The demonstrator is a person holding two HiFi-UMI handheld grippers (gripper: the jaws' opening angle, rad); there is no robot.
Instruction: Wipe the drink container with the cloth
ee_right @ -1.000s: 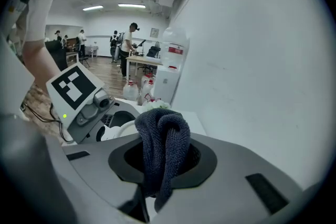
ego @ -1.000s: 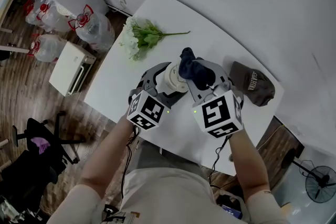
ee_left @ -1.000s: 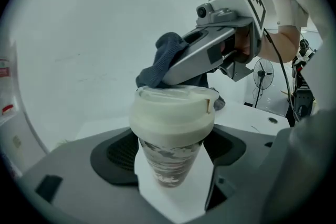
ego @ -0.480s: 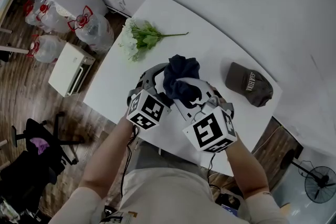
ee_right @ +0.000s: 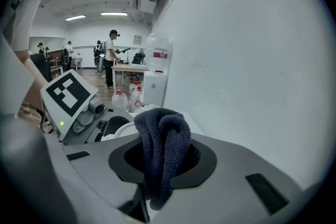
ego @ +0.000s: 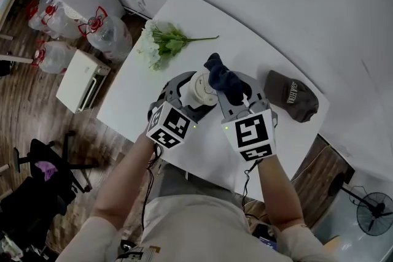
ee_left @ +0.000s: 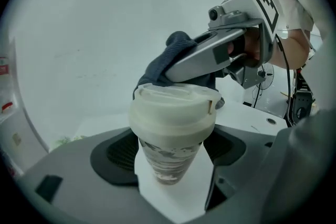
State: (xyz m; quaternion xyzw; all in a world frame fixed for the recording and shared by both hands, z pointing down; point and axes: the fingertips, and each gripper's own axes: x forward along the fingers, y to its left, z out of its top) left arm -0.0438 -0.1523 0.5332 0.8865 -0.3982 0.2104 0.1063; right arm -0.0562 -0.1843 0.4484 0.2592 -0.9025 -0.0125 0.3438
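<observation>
The lidded drink container (ee_left: pixel 172 128) is clamped in the left claw (ee_left: pixel 170 165) over the white bench (ego: pixel 184 15). At its 2 o'clock, the dark cloth (ee_right: pixel 160 157), pinched in the right claw (ee_right: pixel 157 176), meets the lid. Flowers (ego: pixel 163 45) lie at 11 o'clock and a cap (ego: pixel 293 97) at 3.

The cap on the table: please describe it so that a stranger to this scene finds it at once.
On the white table, go to the right end as the head view shows it. There lies the cap, by itself. It is the only dark brown thing with pale lettering; the flowers lie at the opposite end.
</observation>
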